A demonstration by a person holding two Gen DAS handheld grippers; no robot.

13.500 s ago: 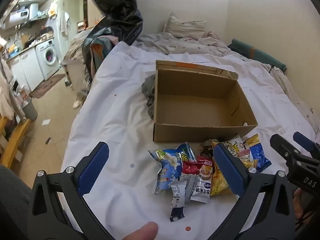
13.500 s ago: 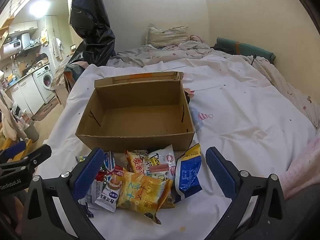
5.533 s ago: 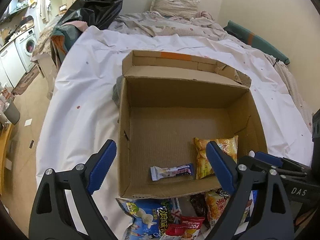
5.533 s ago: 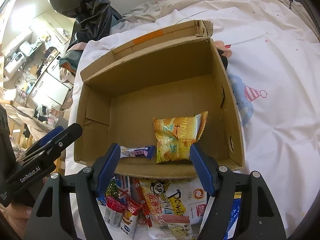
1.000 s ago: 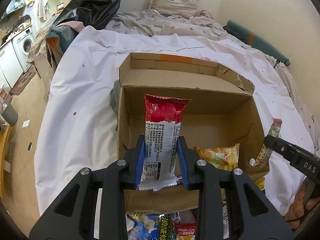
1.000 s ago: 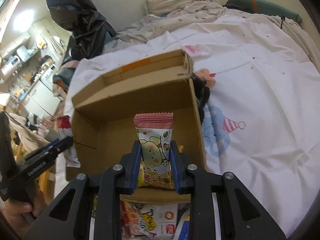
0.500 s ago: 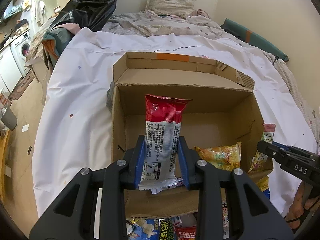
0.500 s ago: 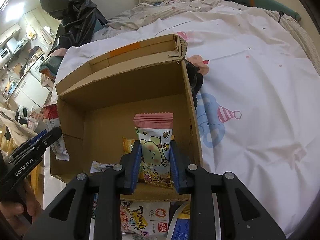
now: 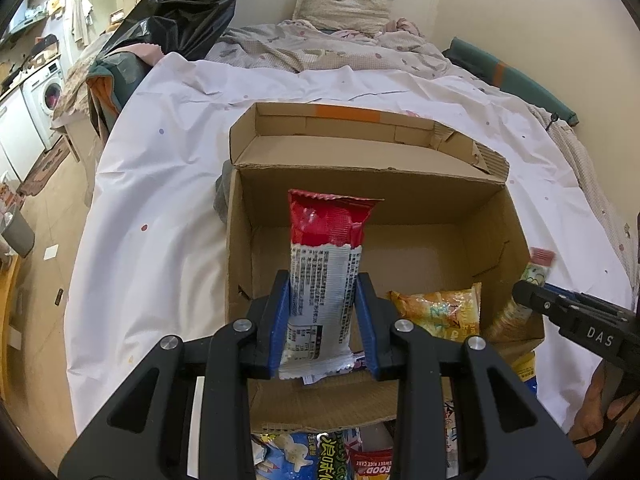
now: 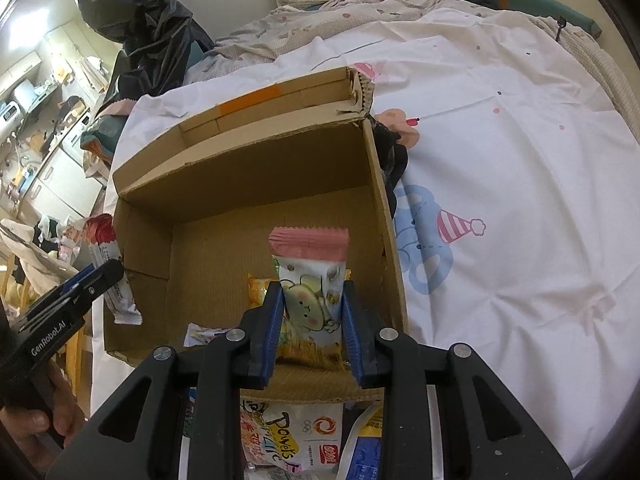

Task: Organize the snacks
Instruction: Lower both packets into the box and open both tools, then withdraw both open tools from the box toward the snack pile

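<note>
Brown cardboard box (image 9: 486, 216) with orange tape strip (image 9: 347, 112). Red-topped, silver-grey printed snack packet (image 9: 325, 276). Pink-topped white packet (image 10: 309, 276) with green cartoon face. Yellow-orange bag (image 9: 438, 310). White bed sheet (image 10: 500, 152) with coloured dots, blue figure, pink striped hat. Blue pads (image 9: 280, 320).

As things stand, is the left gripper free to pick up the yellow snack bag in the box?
Probably not: the left gripper is shut on a red-and-white packet. The yellow bag lies uncovered in the open cardboard box, so only the full gripper blocks it.
</note>
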